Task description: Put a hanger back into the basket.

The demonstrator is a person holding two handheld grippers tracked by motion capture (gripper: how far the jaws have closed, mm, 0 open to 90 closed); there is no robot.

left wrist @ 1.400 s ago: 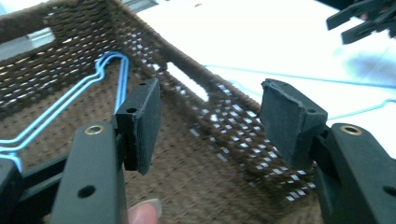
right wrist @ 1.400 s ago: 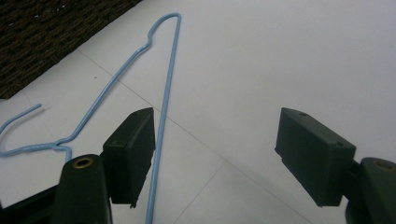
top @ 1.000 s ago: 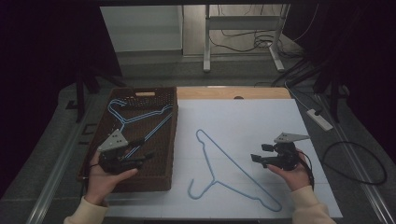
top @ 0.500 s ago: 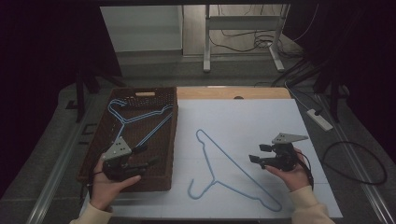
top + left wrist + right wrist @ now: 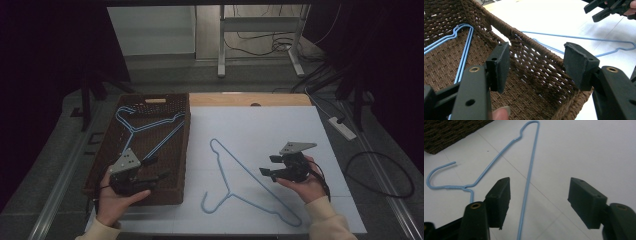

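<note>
A blue wire hanger [image 5: 247, 182] lies flat on the white desk [image 5: 260, 130], just right of the brown woven basket [image 5: 176, 150]. The right gripper [image 5: 267, 166] hovers beside the hanger's long bar, on the side away from the basket; its fingers [image 5: 499, 200] stand apart and have just been closing, nothing clamped. The left gripper [image 5: 152, 170] hangs over the basket's near corner, fingers [image 5: 499, 66] apart and empty. More blue hangers [image 5: 142, 127] lie inside the basket.
</note>
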